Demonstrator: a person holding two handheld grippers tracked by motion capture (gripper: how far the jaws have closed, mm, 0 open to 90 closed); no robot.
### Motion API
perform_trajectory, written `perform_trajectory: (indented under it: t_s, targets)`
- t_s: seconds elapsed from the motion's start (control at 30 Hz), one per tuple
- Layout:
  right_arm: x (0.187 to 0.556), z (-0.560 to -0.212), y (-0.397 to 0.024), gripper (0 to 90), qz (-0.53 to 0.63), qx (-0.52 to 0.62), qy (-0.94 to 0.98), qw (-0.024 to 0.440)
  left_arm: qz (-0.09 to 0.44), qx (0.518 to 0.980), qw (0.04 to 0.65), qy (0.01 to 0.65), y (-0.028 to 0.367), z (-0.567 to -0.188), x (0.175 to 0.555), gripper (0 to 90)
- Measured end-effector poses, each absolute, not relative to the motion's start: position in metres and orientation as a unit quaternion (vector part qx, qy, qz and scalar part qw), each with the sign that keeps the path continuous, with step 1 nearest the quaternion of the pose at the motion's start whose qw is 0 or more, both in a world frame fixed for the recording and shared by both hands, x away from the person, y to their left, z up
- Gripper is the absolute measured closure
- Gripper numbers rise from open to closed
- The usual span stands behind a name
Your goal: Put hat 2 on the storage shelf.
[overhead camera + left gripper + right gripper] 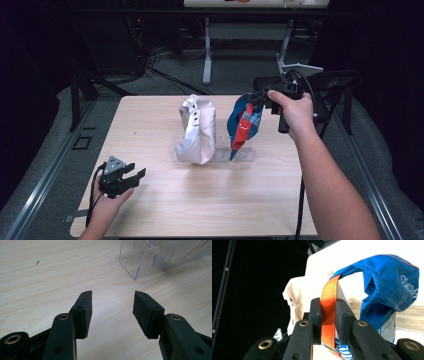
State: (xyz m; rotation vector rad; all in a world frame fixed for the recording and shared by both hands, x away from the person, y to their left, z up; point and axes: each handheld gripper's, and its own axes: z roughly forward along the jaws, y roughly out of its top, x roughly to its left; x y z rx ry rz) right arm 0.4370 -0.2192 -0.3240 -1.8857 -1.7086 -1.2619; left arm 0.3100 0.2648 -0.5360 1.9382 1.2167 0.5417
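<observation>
A blue cap (239, 111) with an orange strap (244, 129) hangs over the right end of a clear plastic stand (245, 156). My right gripper (254, 98) holds it from above at the right. In the right gripper view, my right gripper (328, 308) is shut on the orange strap (329, 293), and the blue cap (392, 280) droops beyond it. A white cap (197, 130) stands on the stand's left end, also seen as the white cap (295, 297). My left gripper (139, 176) rests open at the table's front left; my left gripper (112, 300) holds nothing.
The wooden table (150, 210) has bare room at the front and left. A corner of the clear stand (140, 262) lies ahead of the left gripper. Behind the table stand white desk legs (207, 55), and a dark chair (335, 80) stands at the right.
</observation>
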Motion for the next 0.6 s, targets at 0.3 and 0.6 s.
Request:
perform_trajectory:
  t_s: [0.3, 0.6]
  targets:
    - [0.4363, -0.3361, -0.2198, 77.4, -0.428, -0.66, -0.599, 0.151, 0.213, 0.761, 0.385, 0.477, 0.2644, -0.5368, 0.3105, 50.3]
    - [0.4306, -0.3325, -0.2193, 76.2, -0.416, -0.659, -0.613, 0.129, 0.212, 0.762, 0.384, 0.477, 0.2644, -0.5368, 0.3104, 50.3]
